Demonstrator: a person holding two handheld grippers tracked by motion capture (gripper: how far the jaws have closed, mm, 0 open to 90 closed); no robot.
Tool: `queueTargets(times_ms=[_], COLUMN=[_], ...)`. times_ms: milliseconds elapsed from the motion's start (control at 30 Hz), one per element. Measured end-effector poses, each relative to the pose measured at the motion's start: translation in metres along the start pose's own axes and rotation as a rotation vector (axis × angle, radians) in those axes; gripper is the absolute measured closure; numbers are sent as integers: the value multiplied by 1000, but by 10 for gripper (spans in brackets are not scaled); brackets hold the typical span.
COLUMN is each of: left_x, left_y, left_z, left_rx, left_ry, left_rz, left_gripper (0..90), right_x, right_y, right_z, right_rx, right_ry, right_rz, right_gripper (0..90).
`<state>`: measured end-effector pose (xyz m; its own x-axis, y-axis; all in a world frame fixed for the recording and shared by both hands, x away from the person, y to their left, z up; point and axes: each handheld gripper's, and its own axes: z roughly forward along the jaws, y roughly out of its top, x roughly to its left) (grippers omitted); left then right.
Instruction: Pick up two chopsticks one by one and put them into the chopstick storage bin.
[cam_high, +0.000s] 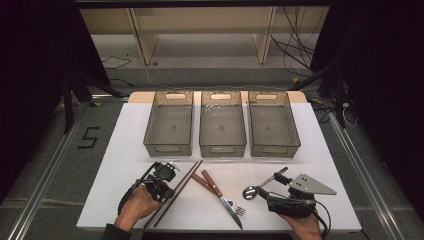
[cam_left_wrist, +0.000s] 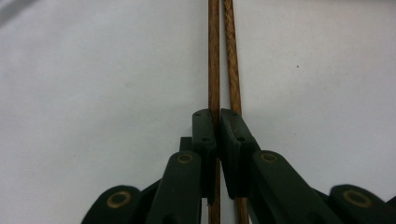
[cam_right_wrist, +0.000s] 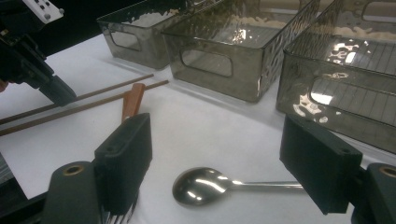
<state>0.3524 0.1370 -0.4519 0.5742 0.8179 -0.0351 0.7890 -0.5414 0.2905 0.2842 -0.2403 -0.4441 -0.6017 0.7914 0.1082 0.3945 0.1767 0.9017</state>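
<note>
On the white table (cam_high: 125, 150), in front of three grey bins (cam_high: 222, 125), the left gripper (cam_high: 167, 192) is held low by a hand (cam_high: 135, 207) entering from the bottom edge. It is clenched on one of the two chopsticks (cam_left_wrist: 214, 60); the other is seen just outside the jaw. The right gripper (cam_high: 267, 195) is kept released, its jaws wide above the spoon (cam_right_wrist: 205, 185). The fork (cam_high: 239, 209) and knife (cam_high: 231, 212) are partly hidden in the right gripper view.
</note>
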Motion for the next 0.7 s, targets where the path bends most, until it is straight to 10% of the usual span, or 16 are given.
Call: queueTargets(times_ms=[700], left_x=[14], left_y=[12], left_z=[-59], left_rx=[-228], left_ry=[-24], left_rz=[20], left_gripper=[846], right_x=[0], right_y=[0], right_z=[0], right_rx=[-5], right_ry=[1], right_rz=[-1], right_gripper=[259])
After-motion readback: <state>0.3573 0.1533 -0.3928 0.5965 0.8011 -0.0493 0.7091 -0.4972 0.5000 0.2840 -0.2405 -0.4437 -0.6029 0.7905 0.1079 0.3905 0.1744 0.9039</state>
